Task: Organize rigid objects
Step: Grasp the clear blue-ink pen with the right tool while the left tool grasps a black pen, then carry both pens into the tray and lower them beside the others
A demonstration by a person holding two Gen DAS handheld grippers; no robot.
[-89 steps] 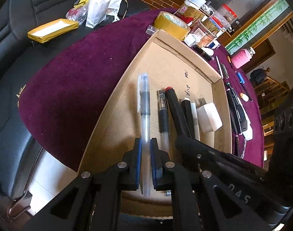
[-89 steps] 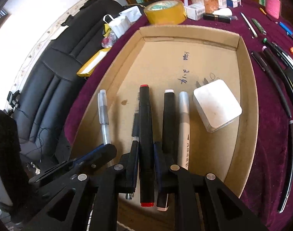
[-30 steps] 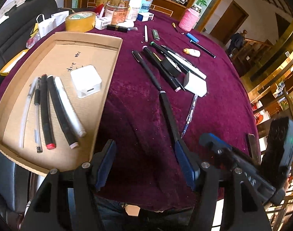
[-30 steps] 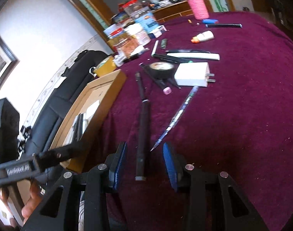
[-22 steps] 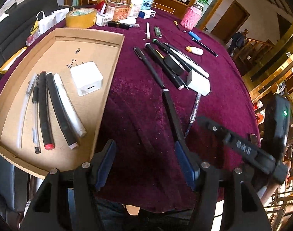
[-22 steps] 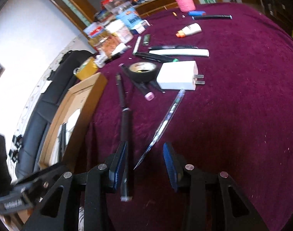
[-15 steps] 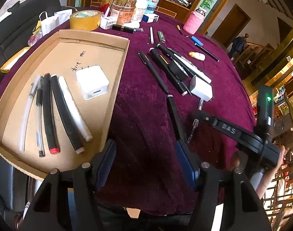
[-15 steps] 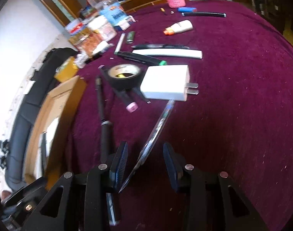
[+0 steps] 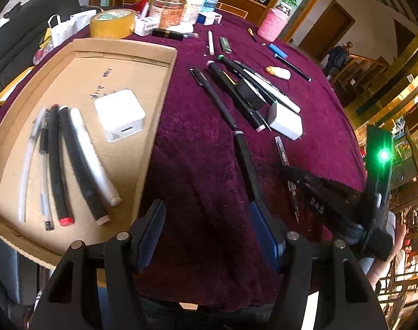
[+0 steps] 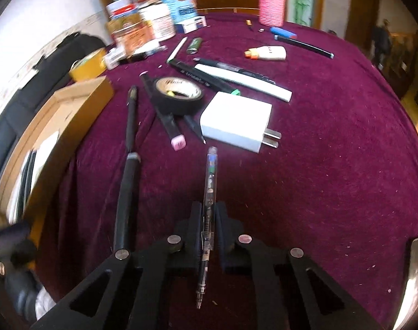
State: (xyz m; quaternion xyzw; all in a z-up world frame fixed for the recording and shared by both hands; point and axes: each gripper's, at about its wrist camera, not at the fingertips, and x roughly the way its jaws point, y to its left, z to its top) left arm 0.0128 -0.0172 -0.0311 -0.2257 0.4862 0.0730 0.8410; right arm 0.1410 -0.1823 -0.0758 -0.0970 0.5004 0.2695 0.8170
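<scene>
Pens (image 9: 57, 165), charger (image 9: 119, 118) in cardboard tray (image 9: 165, 82)

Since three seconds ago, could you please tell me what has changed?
Both grippers left the cardboard tray. The right gripper closed on the clear pen lying on the cloth. The left gripper opened, empty. Tray contents unchanged.

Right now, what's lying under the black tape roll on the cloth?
Two dark markers pass under the black tape roll: a pink-capped marker and a thinner dark pen emerge toward the camera. Their middles are covered by the roll.
</scene>
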